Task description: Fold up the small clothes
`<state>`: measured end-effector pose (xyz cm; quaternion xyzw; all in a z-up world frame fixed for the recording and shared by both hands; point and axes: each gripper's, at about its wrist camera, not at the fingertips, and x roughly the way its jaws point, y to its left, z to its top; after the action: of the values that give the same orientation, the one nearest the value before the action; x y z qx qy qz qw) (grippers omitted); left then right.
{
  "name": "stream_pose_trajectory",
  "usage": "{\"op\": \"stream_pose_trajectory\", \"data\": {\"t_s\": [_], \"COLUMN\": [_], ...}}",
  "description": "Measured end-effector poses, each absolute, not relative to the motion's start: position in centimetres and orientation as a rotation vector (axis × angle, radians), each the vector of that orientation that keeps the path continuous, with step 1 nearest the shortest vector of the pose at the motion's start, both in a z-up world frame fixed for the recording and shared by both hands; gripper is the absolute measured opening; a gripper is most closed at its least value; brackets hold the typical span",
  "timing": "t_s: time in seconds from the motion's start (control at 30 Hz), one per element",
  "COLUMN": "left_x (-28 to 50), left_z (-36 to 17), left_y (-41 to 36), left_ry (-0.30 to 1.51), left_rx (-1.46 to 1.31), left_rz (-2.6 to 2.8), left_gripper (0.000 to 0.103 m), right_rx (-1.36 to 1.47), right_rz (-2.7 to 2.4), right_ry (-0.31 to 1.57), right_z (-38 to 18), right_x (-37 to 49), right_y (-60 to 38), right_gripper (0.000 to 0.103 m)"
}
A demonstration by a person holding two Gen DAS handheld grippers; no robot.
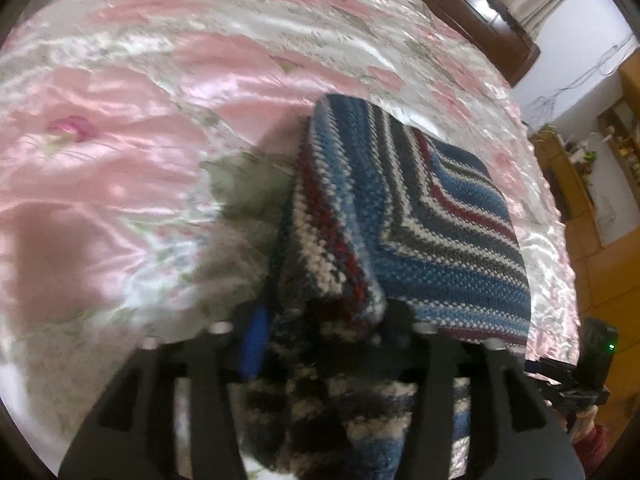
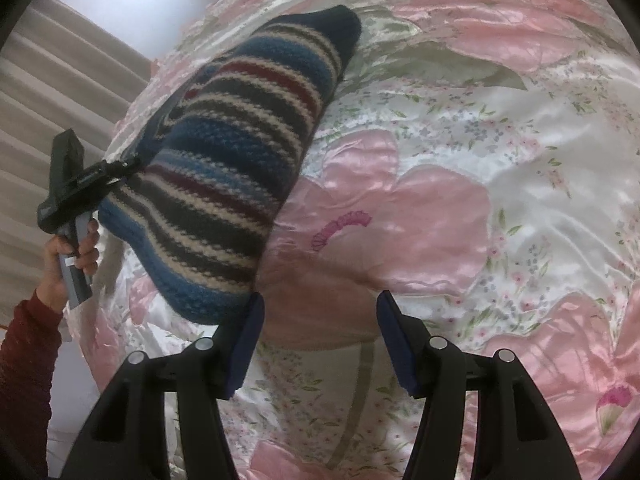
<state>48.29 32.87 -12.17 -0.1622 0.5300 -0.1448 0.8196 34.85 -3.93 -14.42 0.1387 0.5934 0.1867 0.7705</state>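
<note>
The striped knit garment (image 1: 420, 216), folded into a thick bundle, lies at the centre of the left wrist view on a bed with a pink floral satin bedspread (image 1: 120, 160). The left gripper (image 1: 324, 320) is clamped on its near folded edge. In the right wrist view the garment sits at 10 o'clock; the right gripper (image 2: 320, 336) hangs wide apart, holding nothing, above the bedspread.

No readable text, label or number shows anywhere.
</note>
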Motion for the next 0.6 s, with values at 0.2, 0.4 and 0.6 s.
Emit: {"op": "stream_pose_trajectory", "data": {"t_s": [0.2, 0.4, 0.6], "left_x": [44.7, 42.5, 42.9], "left_z": [-8.4, -8.3, -11.0], "left_y": [33.4, 31.8, 31.2], "left_ry": [1.107, 1.161, 1.235], "left_rx": [-0.326, -0.257, -0.232], "left_rz": [-0.303, -0.316, -0.307], "left_gripper": [0.077, 0.079, 0.029], "right_rx": [0.295, 0.309, 0.304], "right_rz": [0.418, 0.424, 0.422], "right_ry": [1.273, 1.285, 1.288], "right_z": [-13.6, -13.5, -13.0], "right_x": [34.9, 34.8, 34.7], "right_y": [-3.0, -1.6, -0.8], "right_gripper": [0.060, 0.060, 0.060]}}
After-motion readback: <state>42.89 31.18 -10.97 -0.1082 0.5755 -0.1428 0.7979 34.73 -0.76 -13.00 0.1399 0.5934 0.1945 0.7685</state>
